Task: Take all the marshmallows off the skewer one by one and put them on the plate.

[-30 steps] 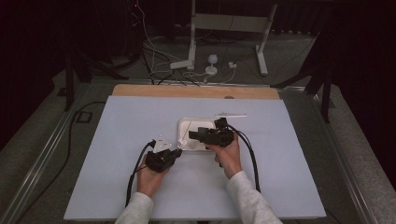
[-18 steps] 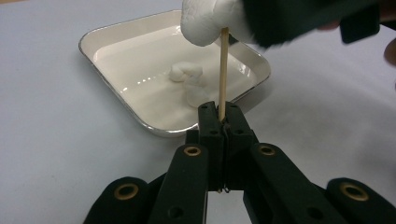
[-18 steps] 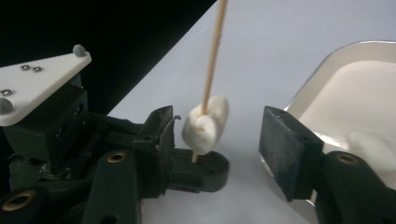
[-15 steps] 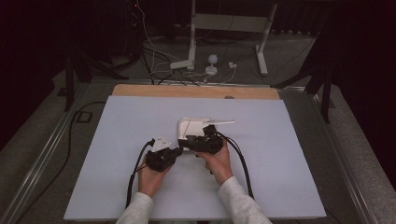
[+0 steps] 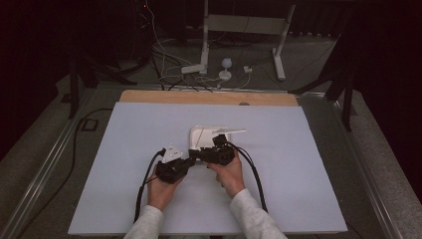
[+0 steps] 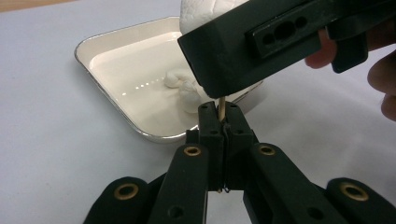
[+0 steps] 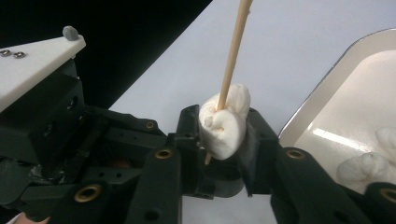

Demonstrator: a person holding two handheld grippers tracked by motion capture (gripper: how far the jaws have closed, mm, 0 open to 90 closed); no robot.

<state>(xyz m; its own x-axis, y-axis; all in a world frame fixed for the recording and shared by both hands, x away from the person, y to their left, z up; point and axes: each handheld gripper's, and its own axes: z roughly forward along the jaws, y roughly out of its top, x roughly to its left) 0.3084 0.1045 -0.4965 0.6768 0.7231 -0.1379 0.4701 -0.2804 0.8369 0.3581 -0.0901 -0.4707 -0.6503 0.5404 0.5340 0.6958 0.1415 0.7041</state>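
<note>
Here the left gripper clamps the lower end of a thin wooden skewer, holding it upright just in front of the white tray. The right gripper has just been closing, and its pads squeeze 1 white marshmallow threaded on that skewer. More marshmallows lie in the tray on the pale blue table.

White marshmallow threaded on upright wooden skewer, just beside shallow white tray
</note>
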